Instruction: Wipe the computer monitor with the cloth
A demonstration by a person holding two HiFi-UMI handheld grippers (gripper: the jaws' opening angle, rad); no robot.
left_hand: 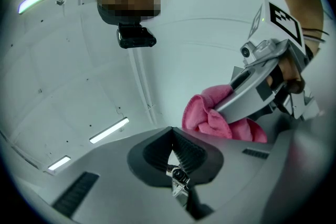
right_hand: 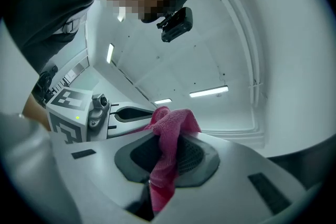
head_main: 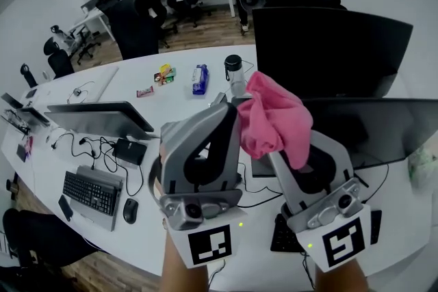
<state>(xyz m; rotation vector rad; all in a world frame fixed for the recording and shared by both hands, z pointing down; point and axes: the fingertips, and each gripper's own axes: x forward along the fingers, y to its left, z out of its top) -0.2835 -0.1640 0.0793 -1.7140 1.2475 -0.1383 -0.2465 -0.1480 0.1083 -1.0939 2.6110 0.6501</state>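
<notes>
Head view: both tools were raised over the white desk. The right gripper carried the bunched pink cloth in front of the dark monitor.
Left gripper view: the left gripper had its jaws pressed together, empty.
Right gripper view: the jaws were clamped on the cloth.

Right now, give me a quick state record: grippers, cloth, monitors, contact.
left gripper: jaws together, nothing between them
right gripper: shut on the pink cloth
cloth shape: bunched above the jaws, a tail hanging down between them
monitors: near monitor and far monitor, both dark, on the white desk
cloth-to-screen contact: none seen; both gripper views face the ceiling
other: keyboard and mouse at the desk's left
</notes>
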